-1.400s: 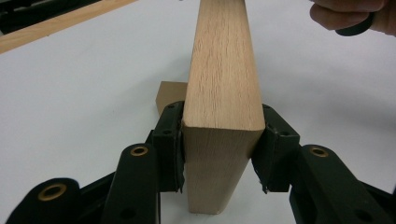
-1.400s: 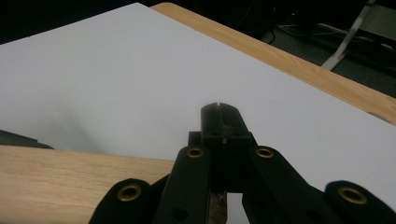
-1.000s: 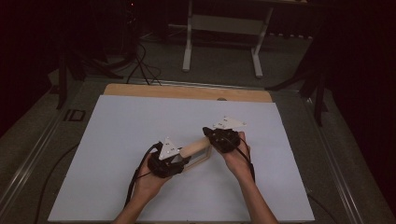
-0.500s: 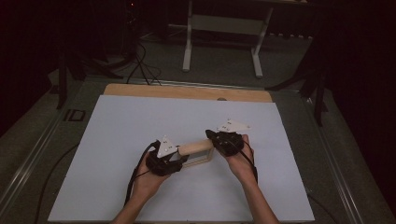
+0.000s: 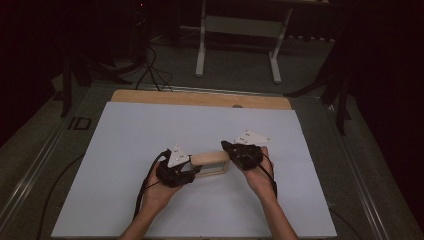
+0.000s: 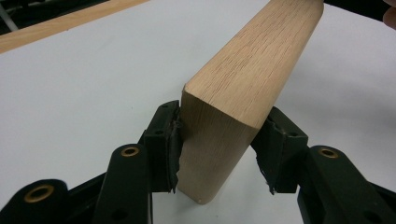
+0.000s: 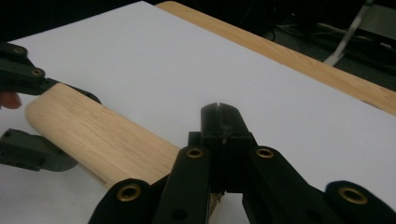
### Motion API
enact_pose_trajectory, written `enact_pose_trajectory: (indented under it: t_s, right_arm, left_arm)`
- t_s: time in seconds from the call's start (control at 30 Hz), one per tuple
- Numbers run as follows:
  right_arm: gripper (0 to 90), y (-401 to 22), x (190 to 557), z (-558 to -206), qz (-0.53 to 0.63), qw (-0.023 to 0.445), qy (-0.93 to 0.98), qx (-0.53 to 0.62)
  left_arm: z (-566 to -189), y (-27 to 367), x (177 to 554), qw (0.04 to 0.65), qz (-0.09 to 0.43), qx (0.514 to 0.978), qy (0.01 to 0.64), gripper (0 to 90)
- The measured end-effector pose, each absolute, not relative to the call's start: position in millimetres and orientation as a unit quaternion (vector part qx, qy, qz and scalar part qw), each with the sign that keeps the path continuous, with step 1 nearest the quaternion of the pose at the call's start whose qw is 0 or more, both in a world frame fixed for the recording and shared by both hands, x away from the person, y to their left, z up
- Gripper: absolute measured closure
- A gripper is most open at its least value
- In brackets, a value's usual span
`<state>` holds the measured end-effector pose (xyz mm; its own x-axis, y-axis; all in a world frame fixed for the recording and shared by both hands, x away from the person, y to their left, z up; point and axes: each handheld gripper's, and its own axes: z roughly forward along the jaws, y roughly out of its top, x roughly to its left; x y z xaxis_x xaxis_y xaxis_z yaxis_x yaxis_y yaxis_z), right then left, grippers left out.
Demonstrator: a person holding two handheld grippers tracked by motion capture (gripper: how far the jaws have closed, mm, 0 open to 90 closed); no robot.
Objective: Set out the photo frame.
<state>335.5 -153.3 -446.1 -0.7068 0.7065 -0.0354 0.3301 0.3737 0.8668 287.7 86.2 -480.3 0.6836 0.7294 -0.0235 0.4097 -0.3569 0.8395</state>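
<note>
A light wooden block (image 5: 210,159) lies between my two grippers in the middle of the white sheet (image 5: 150,130). In the left gripper view the block (image 6: 252,60) has its near end between the jaws of my left gripper (image 6: 217,144), which have just been opening. White table shows between the right pad (image 6: 266,158) and the wood, so the jaws stand open around it. In the right gripper view my right gripper (image 7: 219,119) is shut, its tips together beside the block (image 7: 93,130), with a sliver of wood below them. Whether it pinches the wood is hidden. Hands hold the left gripper (image 5: 192,169) and the right gripper (image 5: 228,148).
The white sheet covers a wooden tabletop whose bare strip (image 5: 200,98) runs along the far edge. Beyond it, on the dark floor, stand a white metal frame (image 5: 240,30) and loose cables (image 5: 150,65). Bare white sheet lies on all sides of the hands.
The right gripper has shifted slightly right and down, and the block's right end has sunk, so the block now lies more level. The left hand has kept its place.
</note>
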Motion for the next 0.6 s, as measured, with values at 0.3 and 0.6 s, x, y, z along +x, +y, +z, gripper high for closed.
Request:
enact_pose_trajectory:
  t_s: [0.3, 0.6]
  right_arm:
    - [70.8, -161, 328, -438, 0.485, 0.211, 0.790, 0.311]
    - [53.5, -178, 318, -443, 0.501, 0.187, 0.792, 0.296]
  left_arm:
    - [-480, 87, 288, 0.444, 0.176, 0.803, 0.355, 52.8]
    - [-481, 87, 288, 0.446, 0.172, 0.802, 0.358, 52.5]
